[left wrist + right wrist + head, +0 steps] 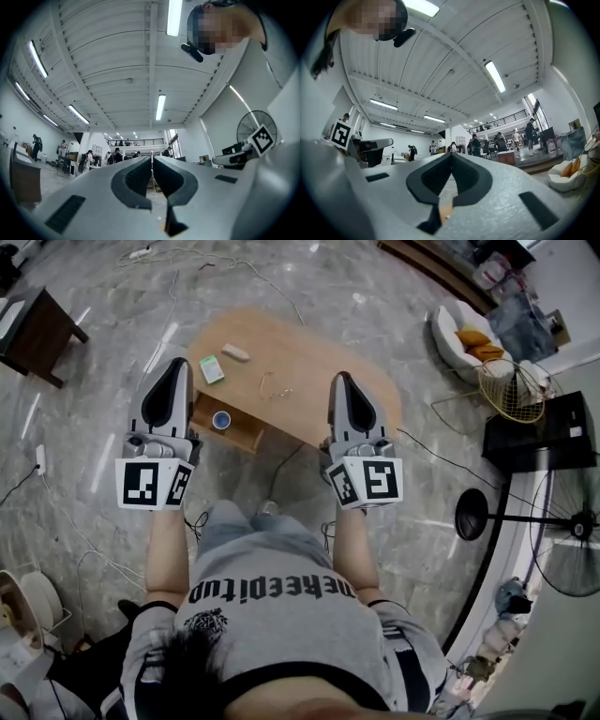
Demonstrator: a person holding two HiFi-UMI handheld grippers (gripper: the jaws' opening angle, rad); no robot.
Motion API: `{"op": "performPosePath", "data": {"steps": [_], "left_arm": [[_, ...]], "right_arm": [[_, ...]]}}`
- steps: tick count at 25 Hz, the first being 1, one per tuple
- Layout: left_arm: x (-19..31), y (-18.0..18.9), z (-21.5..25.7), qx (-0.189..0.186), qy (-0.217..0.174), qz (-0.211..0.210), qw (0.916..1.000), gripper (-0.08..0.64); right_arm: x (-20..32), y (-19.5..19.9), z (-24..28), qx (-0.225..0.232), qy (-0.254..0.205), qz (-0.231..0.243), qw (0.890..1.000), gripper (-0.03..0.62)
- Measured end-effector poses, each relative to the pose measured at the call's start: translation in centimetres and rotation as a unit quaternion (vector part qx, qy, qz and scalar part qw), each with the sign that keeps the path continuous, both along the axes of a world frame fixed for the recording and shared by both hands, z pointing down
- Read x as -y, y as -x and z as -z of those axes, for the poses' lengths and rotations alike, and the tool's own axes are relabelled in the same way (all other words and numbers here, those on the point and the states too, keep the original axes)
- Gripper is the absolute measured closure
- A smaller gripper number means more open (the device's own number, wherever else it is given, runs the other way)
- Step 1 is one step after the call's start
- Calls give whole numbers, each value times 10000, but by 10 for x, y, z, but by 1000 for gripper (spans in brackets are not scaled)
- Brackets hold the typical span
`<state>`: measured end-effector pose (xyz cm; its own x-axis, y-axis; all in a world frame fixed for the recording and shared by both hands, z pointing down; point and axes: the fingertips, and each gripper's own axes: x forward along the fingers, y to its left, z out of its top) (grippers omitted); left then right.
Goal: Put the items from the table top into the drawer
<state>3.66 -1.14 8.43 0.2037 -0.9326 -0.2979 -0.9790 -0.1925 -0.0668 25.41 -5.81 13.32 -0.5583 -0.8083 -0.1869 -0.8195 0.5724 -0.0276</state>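
Wooden worktop, upper centre, was not yet cleared; left gripper and right gripper fingers were shut, empty; approach and opening judged next.

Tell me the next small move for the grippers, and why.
Probably tip the left gripper down toward the green box and part its jaws. It and the right gripper are shut, empty and aimed across the room, not at the table. The drawer stands open with a roll inside, while the box, a beige block and a wire item lie on top.
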Motion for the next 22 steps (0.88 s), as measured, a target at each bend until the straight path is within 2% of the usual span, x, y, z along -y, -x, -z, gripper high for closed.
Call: {"op": "performPosePath", "data": {"steps": [4, 13, 22], "left_arm": [[14, 4, -3, -58, 51, 97, 9999, 548], [72, 33, -12, -127, 79, -98, 9998, 548], [169, 96, -15, -153, 142, -466, 9987, 548]], "right_arm": [[15, 8, -11, -47, 110, 151, 9998, 594], [66, 41, -17, -129, 163, 108, 9997, 594], [154, 106, -17, -187, 218, -117, 9995, 594]]}}
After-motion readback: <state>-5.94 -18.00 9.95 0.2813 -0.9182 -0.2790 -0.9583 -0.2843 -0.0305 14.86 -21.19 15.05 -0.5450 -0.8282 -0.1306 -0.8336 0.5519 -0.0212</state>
